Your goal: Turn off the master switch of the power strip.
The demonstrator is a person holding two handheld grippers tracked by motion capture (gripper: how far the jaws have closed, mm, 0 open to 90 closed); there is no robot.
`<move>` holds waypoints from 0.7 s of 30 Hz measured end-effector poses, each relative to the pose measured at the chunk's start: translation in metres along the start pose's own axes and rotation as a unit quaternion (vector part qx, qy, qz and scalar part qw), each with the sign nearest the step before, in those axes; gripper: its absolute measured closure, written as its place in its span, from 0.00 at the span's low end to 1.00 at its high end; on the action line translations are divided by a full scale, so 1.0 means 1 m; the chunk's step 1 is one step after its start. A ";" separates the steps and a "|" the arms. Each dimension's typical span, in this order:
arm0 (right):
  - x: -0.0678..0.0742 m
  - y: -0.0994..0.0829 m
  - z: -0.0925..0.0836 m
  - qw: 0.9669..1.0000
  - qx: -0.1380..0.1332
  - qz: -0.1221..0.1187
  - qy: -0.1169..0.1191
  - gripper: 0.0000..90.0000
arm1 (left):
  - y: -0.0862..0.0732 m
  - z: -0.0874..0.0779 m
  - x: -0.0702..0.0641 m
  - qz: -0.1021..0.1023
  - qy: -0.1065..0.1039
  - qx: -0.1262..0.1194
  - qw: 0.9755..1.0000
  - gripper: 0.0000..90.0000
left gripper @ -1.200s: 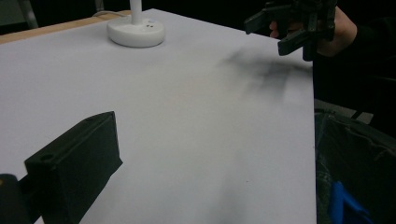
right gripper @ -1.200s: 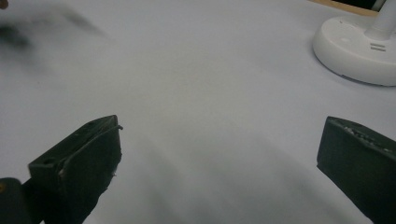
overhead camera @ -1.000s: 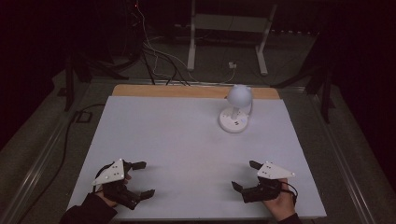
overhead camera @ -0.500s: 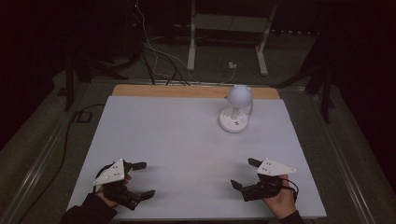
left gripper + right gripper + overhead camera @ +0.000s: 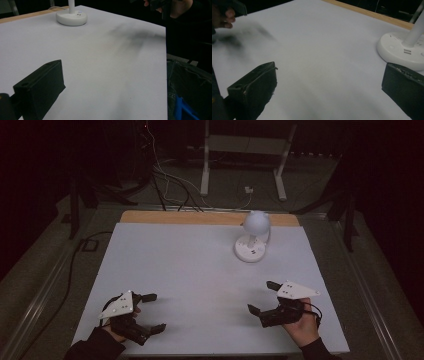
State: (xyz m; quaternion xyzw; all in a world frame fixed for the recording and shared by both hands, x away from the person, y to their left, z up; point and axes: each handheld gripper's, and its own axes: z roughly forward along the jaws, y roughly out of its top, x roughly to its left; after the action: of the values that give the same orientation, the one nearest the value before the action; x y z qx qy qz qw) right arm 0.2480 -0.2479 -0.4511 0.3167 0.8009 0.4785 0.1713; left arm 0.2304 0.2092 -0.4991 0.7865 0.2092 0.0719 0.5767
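white rectangular table top (image 5: 200, 270) with a wooden strip along its far edge, dim room. small white desk lamp with a round flat base and a globe head (image 5: 252, 240) stands at the far right of the table, well apart from both hands. left gripper (image 5: 150, 312) sits at the near left corner, held in the person's left hand (image 5: 120, 322), dark sleeve coming in from the bottom edge, grey three-cornered plate on top, jaws pointing right toward table centre and spread wide with nothing between them. right gripper (image 5: 262, 297) at the near right, gripped from below by the right hand (image 5: 300, 327), palm up-ish, wrist angled in from the bottom right, jaws pointing left and slightly away, also spread wide and empty. both grippers just above or on the table surface (cannot tell which). left gripper view: one black jaw at lower left, lamp base (image 5: 71, 18) far ahead, the other hand (image 5: 175, 6) at top right. right gripper view: two black jaws far apart at the bottom corners, bare table between, lamp base (image 5: 402, 51) close behind the right-side jaw.
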 end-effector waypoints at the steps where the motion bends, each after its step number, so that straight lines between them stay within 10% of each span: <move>1: -0.001 0.003 -0.001 1.000 -0.001 0.000 -0.003 0.00 | 0.000 0.000 0.000 0.000 0.000 -0.001 1.000 0.00; 21: -0.017 0.026 -0.001 1.000 -0.015 0.004 -0.019 0.00 | 0.000 0.000 0.000 0.000 0.000 0.000 1.000 0.00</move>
State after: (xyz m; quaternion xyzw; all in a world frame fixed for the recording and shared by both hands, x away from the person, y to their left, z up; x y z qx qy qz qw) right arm 0.2686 -0.2508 -0.4278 0.3258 0.7888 0.4855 0.1893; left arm 0.2306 0.2093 -0.4992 0.7865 0.2094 0.0718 0.5766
